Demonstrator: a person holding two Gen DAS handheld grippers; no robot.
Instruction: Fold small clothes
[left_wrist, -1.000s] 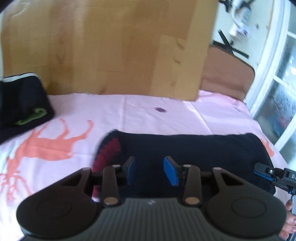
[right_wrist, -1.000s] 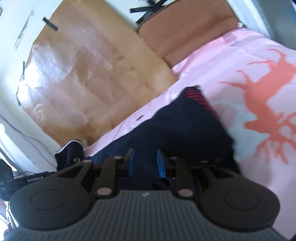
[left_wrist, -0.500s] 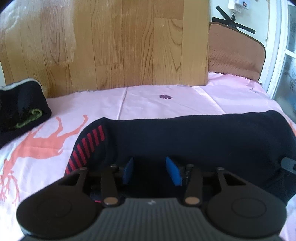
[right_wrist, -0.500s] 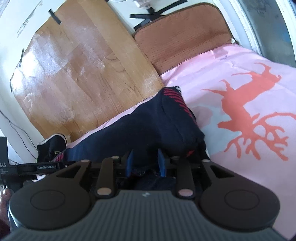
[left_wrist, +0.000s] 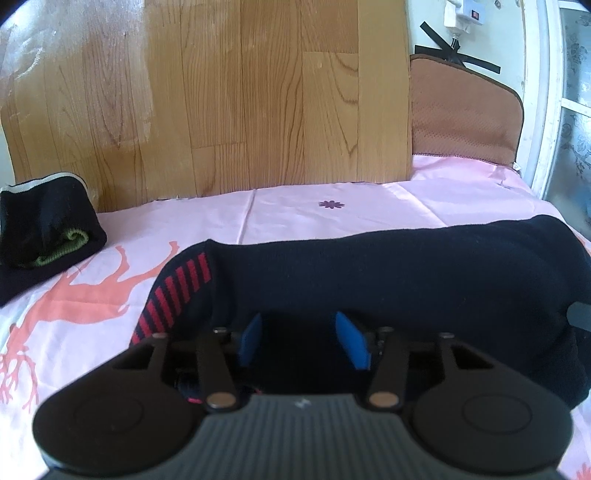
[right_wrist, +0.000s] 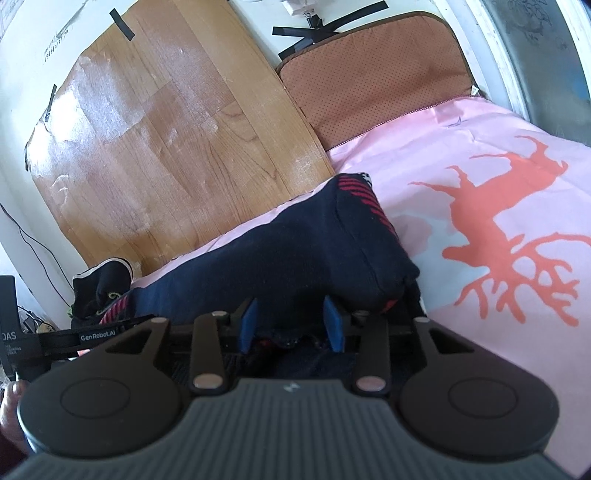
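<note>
Window (left_wrist: 576, 122) shows only in left view (right: taped wood panel (right_wrist: 166, 147)).

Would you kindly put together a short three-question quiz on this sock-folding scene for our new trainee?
1. True or false: the navy sock with red stripes lies on a pink sheet printed with orange deer.
2. Which best describes the left tongs and right tongs? A) both clamped tight on the sock; B) both with blue pads apart, the sock's fabric between them; C) both off the bed.
3. Fill in: the other dark sock bundle, with a green edge showing, sits by the ____ board.

Key: 1 true; 2 B; 3 wooden.
</note>
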